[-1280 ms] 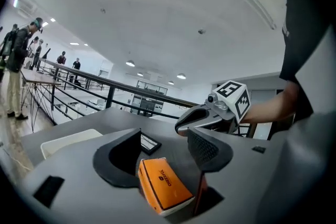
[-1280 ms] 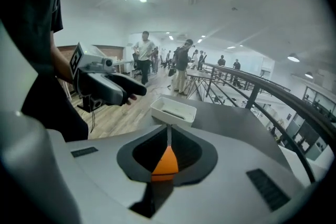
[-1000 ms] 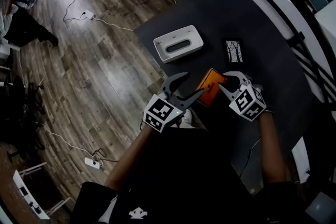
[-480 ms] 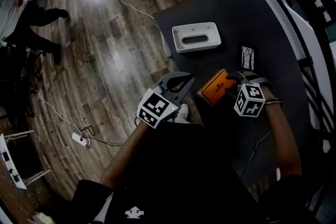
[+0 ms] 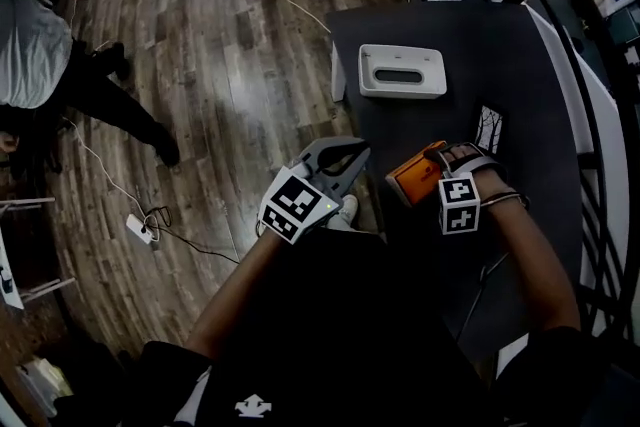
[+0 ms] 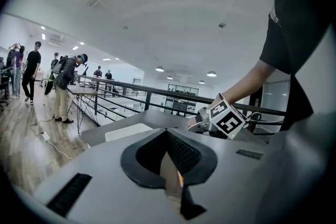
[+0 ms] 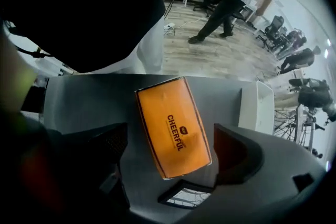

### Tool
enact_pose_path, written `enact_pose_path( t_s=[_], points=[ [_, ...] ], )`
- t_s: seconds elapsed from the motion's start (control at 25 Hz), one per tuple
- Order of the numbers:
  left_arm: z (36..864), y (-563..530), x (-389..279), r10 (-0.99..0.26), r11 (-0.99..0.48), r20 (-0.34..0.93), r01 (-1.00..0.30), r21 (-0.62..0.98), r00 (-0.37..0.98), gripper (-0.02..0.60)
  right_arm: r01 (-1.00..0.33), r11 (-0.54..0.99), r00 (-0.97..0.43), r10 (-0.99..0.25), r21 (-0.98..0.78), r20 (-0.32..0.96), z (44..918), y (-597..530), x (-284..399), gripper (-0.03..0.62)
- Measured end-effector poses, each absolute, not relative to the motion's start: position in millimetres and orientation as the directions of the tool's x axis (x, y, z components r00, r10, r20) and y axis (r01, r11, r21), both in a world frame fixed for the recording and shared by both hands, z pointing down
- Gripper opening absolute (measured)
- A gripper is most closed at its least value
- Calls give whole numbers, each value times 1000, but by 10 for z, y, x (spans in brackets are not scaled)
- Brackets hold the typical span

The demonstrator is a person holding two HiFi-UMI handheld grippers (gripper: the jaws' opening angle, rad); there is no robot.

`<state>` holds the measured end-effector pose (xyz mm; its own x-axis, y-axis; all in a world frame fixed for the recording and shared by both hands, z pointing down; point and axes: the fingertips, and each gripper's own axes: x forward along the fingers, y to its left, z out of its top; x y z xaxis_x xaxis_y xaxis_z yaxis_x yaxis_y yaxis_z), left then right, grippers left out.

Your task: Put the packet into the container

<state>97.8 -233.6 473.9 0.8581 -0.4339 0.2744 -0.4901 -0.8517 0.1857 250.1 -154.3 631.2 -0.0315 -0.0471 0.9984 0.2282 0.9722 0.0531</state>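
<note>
Jaws on the right gripper [image 5: 437, 163], just opened wide, straddle the flat orange cardboard packet [image 7: 173, 123], seemingly for a pinch; the left gripper [image 5: 355, 155] idles shut.

packet [image 7: 173, 126]: orange, smooth coated card or paper by the look, slight sheen, dark print on top
table [image 5: 500, 35]: dark grey top, smooth and properly matt, barely any glare
container [image 5: 402, 71]: at the table's far end, white plastic I'd say, smooth, semi-matt
floor [image 5: 220, 65]: beside the table, wood-look planks, visible grain, satin shine where the light hits
left gripper [image 6: 168, 136]: grey matt plastic shell; pads [image 6: 181, 152] black, ribbed, rubbery-looking
right gripper [image 7: 170, 152]: over the table, same grey matt shell, dark ribbed pads [image 7: 107, 147]
marker cube [image 5: 297, 205]: matt white faces, black printed squares
railing [image 6: 173, 93]: past the table, dark metal bars, smooth painted finish
</note>
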Motion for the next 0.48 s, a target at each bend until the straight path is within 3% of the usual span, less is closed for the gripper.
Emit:
enact_pose_path(
  t_s=[0.12, 0.48],
  points=[
    [4764, -2369, 879, -460, -835, 277, -517, 187, 844, 6, 279, 958, -26, -58, 63, 998, 6465, -1634, 2440, 515],
    [4784, -2417, 811, -483, -823, 280, -539, 179, 830, 6, 329, 943, -18, -41, 45, 999, 6719, -1647, 2412, 515]
  ],
)
